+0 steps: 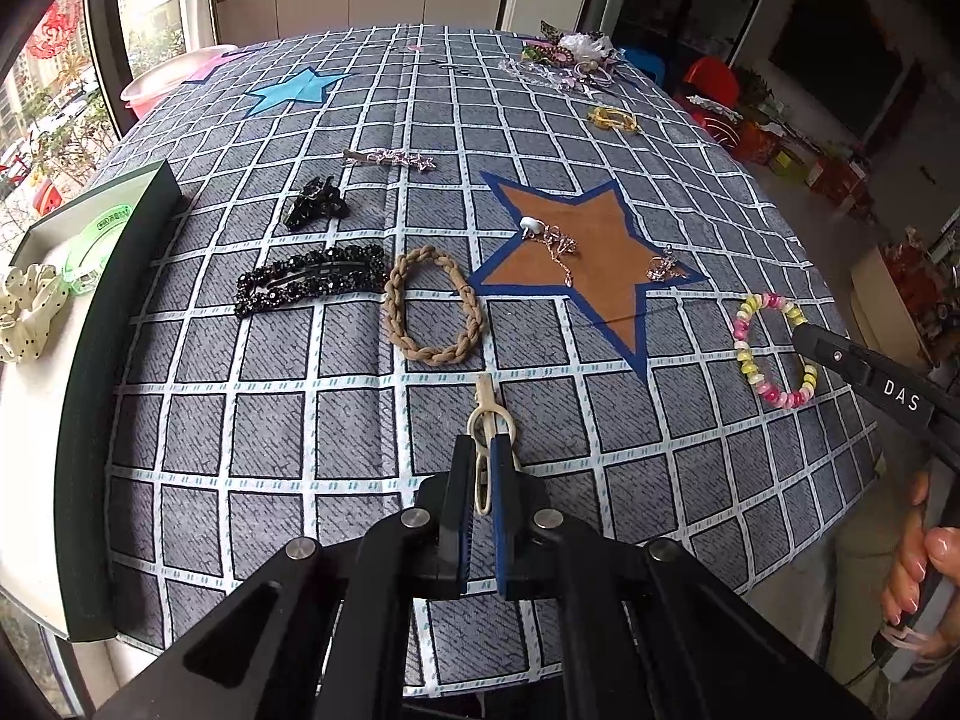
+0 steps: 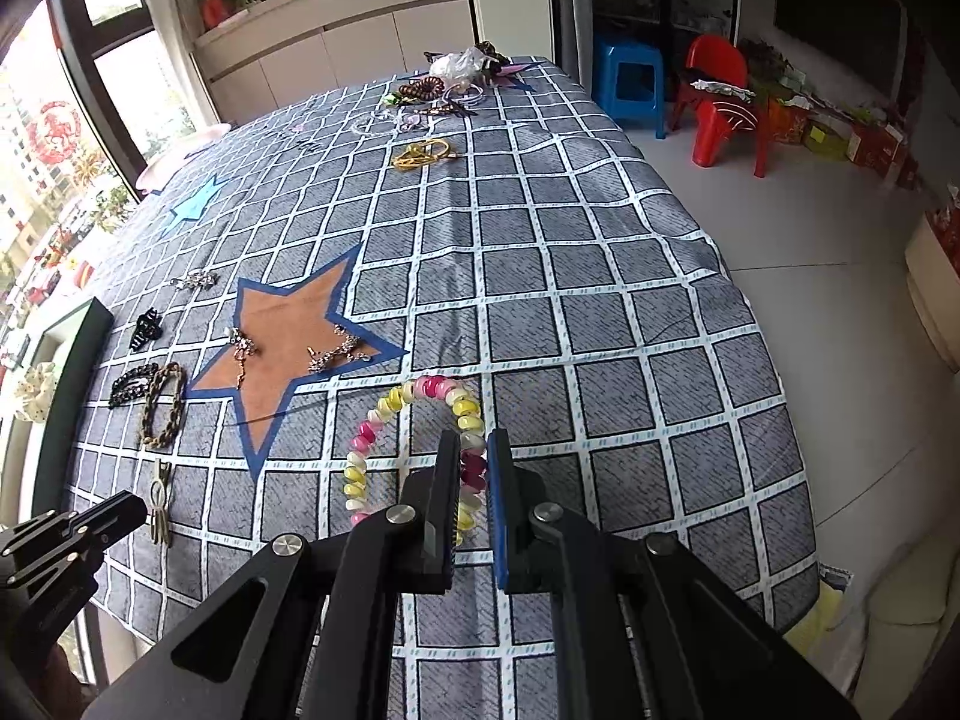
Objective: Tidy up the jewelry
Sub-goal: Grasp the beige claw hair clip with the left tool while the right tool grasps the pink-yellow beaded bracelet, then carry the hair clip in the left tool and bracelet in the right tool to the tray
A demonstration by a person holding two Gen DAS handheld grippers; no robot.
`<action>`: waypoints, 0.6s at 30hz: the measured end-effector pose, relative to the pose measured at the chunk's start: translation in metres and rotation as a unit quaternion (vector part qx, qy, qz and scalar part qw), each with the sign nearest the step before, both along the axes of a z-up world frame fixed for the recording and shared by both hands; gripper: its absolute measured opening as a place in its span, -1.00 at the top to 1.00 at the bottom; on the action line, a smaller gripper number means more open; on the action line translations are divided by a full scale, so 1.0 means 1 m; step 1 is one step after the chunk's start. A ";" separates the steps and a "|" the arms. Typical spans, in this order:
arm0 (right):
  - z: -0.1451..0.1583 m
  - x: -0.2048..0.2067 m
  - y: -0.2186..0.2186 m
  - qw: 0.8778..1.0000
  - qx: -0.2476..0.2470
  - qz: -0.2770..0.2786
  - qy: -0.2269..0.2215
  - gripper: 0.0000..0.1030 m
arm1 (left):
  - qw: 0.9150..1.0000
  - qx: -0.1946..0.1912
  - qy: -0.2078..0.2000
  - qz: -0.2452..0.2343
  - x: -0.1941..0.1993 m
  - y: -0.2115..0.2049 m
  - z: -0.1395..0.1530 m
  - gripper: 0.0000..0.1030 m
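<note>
My left gripper [image 1: 482,450] is shut on a cream hair clip [image 1: 487,420], whose tip sticks out past the fingers over the checked cloth. My right gripper [image 2: 474,450] is shut on a pink, yellow and white bead bracelet [image 2: 384,414], pinching its near right side while the loop hangs ahead. In the left wrist view the same bracelet [image 1: 774,348] sits at the right gripper's tip. A brown star [image 1: 576,252] on the cloth holds a thin chain [image 1: 555,243] and a small charm [image 1: 660,267].
On the cloth lie a tan braided hair tie [image 1: 432,312], a black beaded clip [image 1: 312,285], a black claw clip [image 1: 315,204] and a star barrette [image 1: 393,158]. A dark-edged box [image 1: 114,324] at left holds a scrunchie [image 1: 27,309] and a green bangle. More jewelry [image 2: 444,84] is heaped at the far edge.
</note>
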State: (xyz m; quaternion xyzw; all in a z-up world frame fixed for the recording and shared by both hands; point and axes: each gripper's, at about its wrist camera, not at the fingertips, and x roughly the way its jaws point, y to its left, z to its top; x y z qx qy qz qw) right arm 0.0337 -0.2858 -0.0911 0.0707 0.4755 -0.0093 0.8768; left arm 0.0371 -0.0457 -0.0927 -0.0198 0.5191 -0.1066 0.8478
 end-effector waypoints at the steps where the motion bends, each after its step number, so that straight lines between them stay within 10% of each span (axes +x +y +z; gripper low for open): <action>1: 0.001 -0.001 0.002 1.000 -0.001 0.000 -0.001 0.82 | 1.000 0.000 -0.001 -0.001 -0.001 0.001 0.000 0.75; 14: 0.005 -0.010 0.012 1.000 0.013 0.008 -0.001 0.82 | 0.998 0.048 -0.002 0.027 -0.004 0.000 -0.005 0.74; 15: 0.005 -0.010 0.012 1.000 0.015 0.009 -0.001 0.82 | 0.998 0.050 -0.001 0.030 -0.003 0.000 -0.006 0.45; 16: 0.006 -0.011 0.012 1.000 0.017 0.010 -0.002 0.82 | 0.998 0.050 0.001 0.033 -0.003 -0.001 -0.006 -0.70; 18: 0.006 -0.012 0.012 1.000 0.021 0.012 -0.004 0.82 | 0.997 0.061 -0.013 0.048 -0.004 -0.001 -0.004 -1.00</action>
